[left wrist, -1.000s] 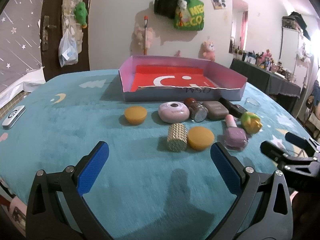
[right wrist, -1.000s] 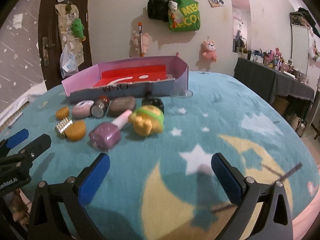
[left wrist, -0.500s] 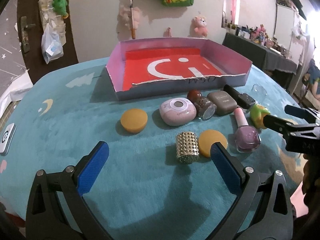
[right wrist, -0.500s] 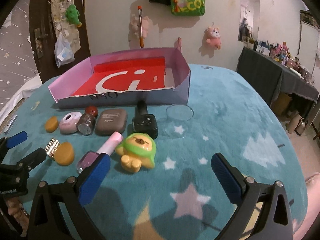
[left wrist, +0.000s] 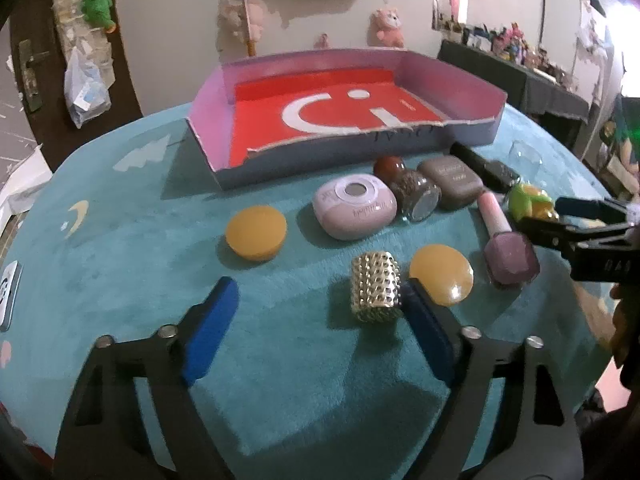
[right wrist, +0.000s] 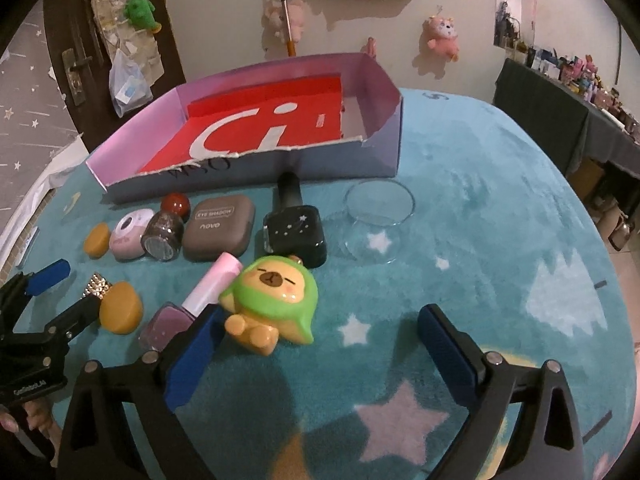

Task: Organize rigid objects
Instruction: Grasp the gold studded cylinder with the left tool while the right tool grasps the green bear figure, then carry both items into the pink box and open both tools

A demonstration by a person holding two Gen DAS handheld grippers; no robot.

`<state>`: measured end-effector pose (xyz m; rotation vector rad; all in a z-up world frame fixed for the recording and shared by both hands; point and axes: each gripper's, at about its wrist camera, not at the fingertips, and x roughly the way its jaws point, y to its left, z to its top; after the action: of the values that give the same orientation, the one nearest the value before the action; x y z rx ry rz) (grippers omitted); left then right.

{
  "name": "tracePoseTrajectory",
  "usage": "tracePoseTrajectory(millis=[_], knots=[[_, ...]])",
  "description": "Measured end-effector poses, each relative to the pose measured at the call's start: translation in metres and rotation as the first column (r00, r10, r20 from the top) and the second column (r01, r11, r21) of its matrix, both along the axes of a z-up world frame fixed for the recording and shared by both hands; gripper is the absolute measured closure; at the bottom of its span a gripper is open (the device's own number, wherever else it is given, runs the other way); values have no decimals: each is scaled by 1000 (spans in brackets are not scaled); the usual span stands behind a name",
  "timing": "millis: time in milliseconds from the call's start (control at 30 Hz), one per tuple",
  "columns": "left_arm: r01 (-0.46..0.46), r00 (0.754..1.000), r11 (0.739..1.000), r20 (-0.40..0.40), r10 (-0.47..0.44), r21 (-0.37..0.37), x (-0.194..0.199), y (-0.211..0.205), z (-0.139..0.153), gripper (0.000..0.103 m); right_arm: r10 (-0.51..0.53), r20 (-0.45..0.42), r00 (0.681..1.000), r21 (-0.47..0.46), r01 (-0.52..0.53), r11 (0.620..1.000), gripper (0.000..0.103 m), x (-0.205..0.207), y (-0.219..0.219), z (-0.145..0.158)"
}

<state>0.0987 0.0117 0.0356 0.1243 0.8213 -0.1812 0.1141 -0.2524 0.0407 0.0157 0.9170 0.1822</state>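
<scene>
A gold studded cylinder (left wrist: pixel 375 292) lies on the teal cloth between my left gripper's (left wrist: pixel 316 320) blue pads, close against the right pad and far from the left one. Its jaws are closing. A green-hooded bear toy (right wrist: pixel 272 304) sits between the fingers of my right gripper (right wrist: pixel 320 344), near the left pad, and those jaws are closing slightly. Neither gripper holds anything. Around them lie two orange discs (left wrist: pixel 256 232) (left wrist: pixel 440 274), a pink round case (left wrist: pixel 354 210), a glitter jar (left wrist: pixel 416 196), a grey eye shadow case (right wrist: pixel 220 226), a black bottle (right wrist: pixel 296 228) and a purple nail polish bottle (left wrist: pixel 508 256).
A shallow box (left wrist: pixel 320 160) with a red lining stands behind the row of objects. A clear glass dish (right wrist: pixel 380 200) sits to the right of the black bottle. A white remote (left wrist: pixel 8 296) lies at the cloth's left edge. A dark table with small items stands at the far right.
Both grippers tipped downward and came closer to the objects. The left jaws narrowed around the studded cylinder. The right gripper came over the bear toy, which now lies between its fingers.
</scene>
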Motion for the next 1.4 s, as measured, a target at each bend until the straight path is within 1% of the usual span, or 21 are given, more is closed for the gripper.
tracePoseTrajectory(millis=[100,133,200,233,267,300,333,367,433,533,600,767,833,933,1033,1133,1233,1333,1400], knots=[[15,1000,1000,-24,-15,-15,4,-1,-3,34,12,-4,1000,-7,-12,1000,8,1,3,0],[22,999,999,-33,-23,-25,5,-1,-3,36,18,-3,1000,-6,-18,1000,11,1,3,0],[34,999,998,-40,-36,-44,6,-1,-4,45,34,-1,999,-1,-34,999,16,1,6,1],[39,998,998,-41,-41,-49,7,-2,-4,46,43,2,999,3,-43,999,20,2,7,2],[45,998,998,-41,-47,-54,8,-3,-3,51,53,7,999,9,-53,999,26,2,7,2],[54,998,997,-41,-56,-61,9,-4,-3,59,62,10,998,14,-62,998,30,3,9,3],[58,997,996,-40,-61,-67,10,-5,-2,64,72,11,997,20,-72,997,37,3,10,4],[63,997,995,-39,-66,-76,10,-6,-2,74,85,15,996,24,-85,996,45,2,12,4],[70,996,994,-42,-74,-86,12,-8,-1,74,109,20,994,46,-109,993,53,0,15,5],[82,996,992,-28,-85,-95,10,-9,5,74,115,34,993,31,-116,993,53,-2,18,8],[90,995,991,-21,-93,-94,9,-10,8,74,115,46,992,48,-118,992,53,-4,16,13],[92,995,990,-20,-95,-103,7,-8,13,77,112,56,992,50,-115,992,53,-4,12,16],[95,995,990,-5,-96,-100,8,-7,19,78,112,55,992,54,-115,992,53,-4,12,17],[100,995,990,26,-98,-95,12,-6,31,79,123,76,989,55,-128,990,53,-2,11,25],[108,993,990,60,-104,-86,25,-5,46,79,140,112,984,55,-147,988,53,7,11,42],[121,990,991,80,-116,-63,47,-5,59,79,160,149,976,36,-167,985,53,23,12,60],[130,990,991,62,-127,-33,79,-5,65,79,182,162,970,13,-187,982,53,54,14,75],[138,990,990,25,-138,4,104,-9,63,79,196,141,970,-24,-195,981,53,84,16,79],[140,990,989,3,-140,38,118,-12,59,79,208,100,973,-48,-204,978,53,109,19,76]])
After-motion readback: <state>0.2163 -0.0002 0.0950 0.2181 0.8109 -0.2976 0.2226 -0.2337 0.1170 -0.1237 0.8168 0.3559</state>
